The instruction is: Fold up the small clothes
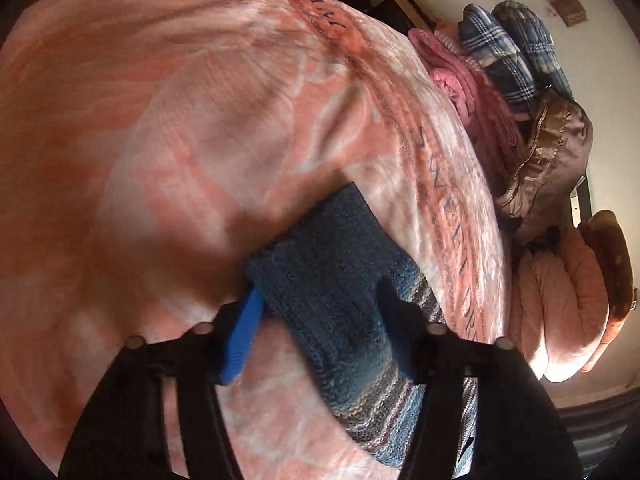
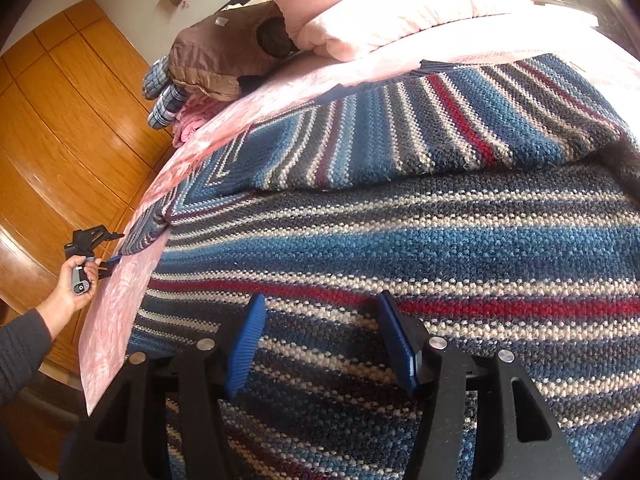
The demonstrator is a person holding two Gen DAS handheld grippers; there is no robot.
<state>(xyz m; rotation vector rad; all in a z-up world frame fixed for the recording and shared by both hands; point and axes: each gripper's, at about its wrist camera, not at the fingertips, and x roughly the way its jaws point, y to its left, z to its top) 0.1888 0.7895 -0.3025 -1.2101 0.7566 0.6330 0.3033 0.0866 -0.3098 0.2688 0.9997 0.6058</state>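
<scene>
pink bedspread [image 1: 200, 128]: dark border lettering, "sweet" legible, remainder too distorted to read.

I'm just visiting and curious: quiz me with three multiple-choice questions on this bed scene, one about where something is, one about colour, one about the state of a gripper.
1. Where does the striped knit garment lie?
A. on the pink bedspread
B. on the floor
C. in a drawer

2. What colour are the right gripper pads?
A. green
B. blue
C. yellow

3. How is the left gripper?
A. open, with a knit sleeve between its fingers
B. shut on a pillow
C. out of sight

Answers: 1 A, the knit spreads over the bedspread. 2 B, both pads show blue. 3 A, its fingers stand apart on either side of the sleeve.
</scene>
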